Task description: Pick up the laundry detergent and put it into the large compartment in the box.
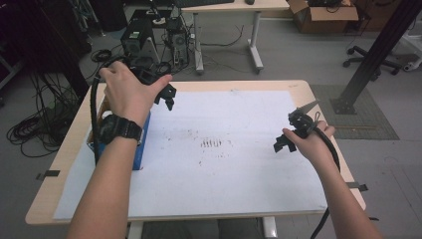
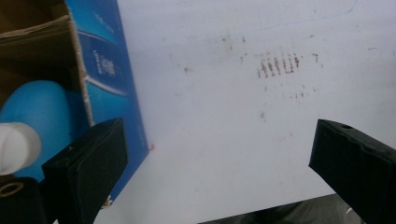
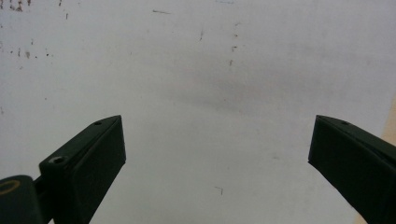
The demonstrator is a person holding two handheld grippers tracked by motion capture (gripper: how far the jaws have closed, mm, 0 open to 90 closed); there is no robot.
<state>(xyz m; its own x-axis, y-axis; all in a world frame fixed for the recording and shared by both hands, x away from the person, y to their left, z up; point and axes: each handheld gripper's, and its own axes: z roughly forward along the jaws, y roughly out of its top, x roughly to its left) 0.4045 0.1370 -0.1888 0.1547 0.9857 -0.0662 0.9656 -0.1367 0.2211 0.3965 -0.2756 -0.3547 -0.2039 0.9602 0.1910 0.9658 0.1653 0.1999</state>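
Note:
An open blue cardboard box (image 1: 141,149) lies at the left side of the white sheet (image 1: 224,174) that covers the table. In the left gripper view the blue box (image 2: 109,70) holds a rounded blue object (image 2: 37,102) and a white cap-like piece (image 2: 16,147). My left gripper (image 1: 168,97) hovers by the box's far end; its jaws (image 2: 217,140) are open and hold nothing. Over the sheet's right part, my right gripper (image 1: 281,144) is also open and empty (image 3: 217,130).
Brown smudges (image 1: 211,143) mark the sheet's middle. The wooden table edge (image 1: 318,99) runs close by the right hand. Beyond the table stand computer towers (image 1: 134,40), a desk (image 1: 254,35) and floor cables (image 1: 30,129). A black post (image 1: 373,55) rises at the right.

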